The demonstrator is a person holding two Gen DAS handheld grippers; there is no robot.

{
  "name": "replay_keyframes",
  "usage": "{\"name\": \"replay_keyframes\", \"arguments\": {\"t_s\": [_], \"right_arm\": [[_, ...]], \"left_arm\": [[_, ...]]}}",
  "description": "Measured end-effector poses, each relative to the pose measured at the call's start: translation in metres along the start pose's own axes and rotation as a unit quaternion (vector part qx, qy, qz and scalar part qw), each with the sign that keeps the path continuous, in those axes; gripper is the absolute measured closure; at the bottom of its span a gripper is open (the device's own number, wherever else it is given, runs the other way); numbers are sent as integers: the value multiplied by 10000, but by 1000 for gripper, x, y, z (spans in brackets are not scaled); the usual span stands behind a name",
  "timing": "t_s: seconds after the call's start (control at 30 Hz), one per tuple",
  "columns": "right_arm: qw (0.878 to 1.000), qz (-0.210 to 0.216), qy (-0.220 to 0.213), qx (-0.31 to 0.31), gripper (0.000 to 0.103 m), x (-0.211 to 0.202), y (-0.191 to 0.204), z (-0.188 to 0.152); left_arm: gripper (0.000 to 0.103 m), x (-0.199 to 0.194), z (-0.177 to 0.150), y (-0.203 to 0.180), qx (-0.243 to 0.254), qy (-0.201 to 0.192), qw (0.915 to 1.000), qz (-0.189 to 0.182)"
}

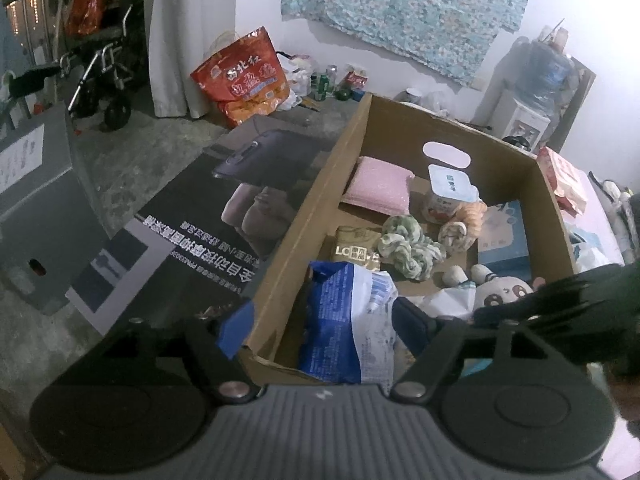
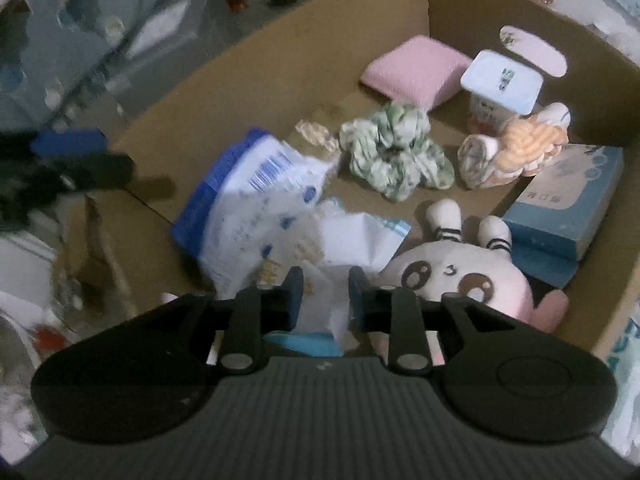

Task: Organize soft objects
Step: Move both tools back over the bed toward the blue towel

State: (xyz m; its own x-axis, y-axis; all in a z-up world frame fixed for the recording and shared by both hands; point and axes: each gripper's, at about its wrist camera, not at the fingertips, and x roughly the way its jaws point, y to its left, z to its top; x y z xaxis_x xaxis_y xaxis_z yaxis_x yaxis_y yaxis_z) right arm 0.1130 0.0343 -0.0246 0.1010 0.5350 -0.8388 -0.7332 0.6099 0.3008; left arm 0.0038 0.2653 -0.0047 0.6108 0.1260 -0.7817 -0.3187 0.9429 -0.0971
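Note:
A cardboard box (image 1: pixel 320 184) (image 2: pixel 280 52) holds soft things: a pink pad (image 1: pixel 378 186) (image 2: pixel 416 68), a green-white scrunchie (image 1: pixel 404 242) (image 2: pixel 392 148), an orange knot toy (image 1: pixel 468 216) (image 2: pixel 524 148), a pink-white plush (image 1: pixel 502 288) (image 2: pixel 460 276) and a blue-white pack (image 1: pixel 344 316) (image 2: pixel 256 196). My left gripper (image 1: pixel 320 328) is open over the box's near corner, one finger outside the wall, one inside. My right gripper (image 2: pixel 326 292) is shut on a white tissue packet (image 2: pixel 344 248) beside the plush.
A blue tissue box (image 1: pixel 504 232) (image 2: pixel 568 208) and a yoghurt cup (image 1: pixel 450 192) (image 2: pixel 500 88) also sit in the box. A red bag (image 1: pixel 244 76), a wheelchair (image 1: pixel 104 80) and a printed flat carton (image 1: pixel 192 220) are on the floor left of it.

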Motion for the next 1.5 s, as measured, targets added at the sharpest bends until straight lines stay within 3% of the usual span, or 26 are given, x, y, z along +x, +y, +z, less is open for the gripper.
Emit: {"name": "replay_keyframes", "arguments": {"t_s": [0.07,0.2,0.37,0.57,0.73,0.97,1.1,1.27,1.4,1.5], "right_arm": [[9994,203,-259,100,63,-22,-4,-2],[9943,419,-968,175,51,-68,-17,-14],[9766,803,-1859,725,25,-130,-52,-46],[9468,954,-2704,1459,20,-190,-97,-109],[9193,830,-3226,2095,16,-220,-136,-174],[8875,529,-3500,2949,14,-223,-187,-249],[8754,272,-3636,3174,14,-221,-212,-265],[8682,-266,-3692,3306,14,-213,-246,-260],[8765,-706,-3457,3275,13,-196,-290,-237],[8910,-1046,-3122,3125,9,-178,-327,-216]], "left_arm": [[24,-1,0,-3,18,-21,10000,11],[21,-5,-1,-13,108,-2,9999,-90],[15,-14,-2,-39,400,-34,9989,-242],[11,-21,-4,-83,875,19,9944,-585],[9,-27,-2,-128,1311,5,9875,-878],[5,-28,12,-208,2075,-60,9722,-1087],[5,-16,25,-260,2471,-71,9619,-1171],[5,13,44,-326,2958,-36,9485,-1136],[6,57,60,-371,3010,446,9448,-1217],[14,93,70,-396,2884,832,9472,-1126]]}}
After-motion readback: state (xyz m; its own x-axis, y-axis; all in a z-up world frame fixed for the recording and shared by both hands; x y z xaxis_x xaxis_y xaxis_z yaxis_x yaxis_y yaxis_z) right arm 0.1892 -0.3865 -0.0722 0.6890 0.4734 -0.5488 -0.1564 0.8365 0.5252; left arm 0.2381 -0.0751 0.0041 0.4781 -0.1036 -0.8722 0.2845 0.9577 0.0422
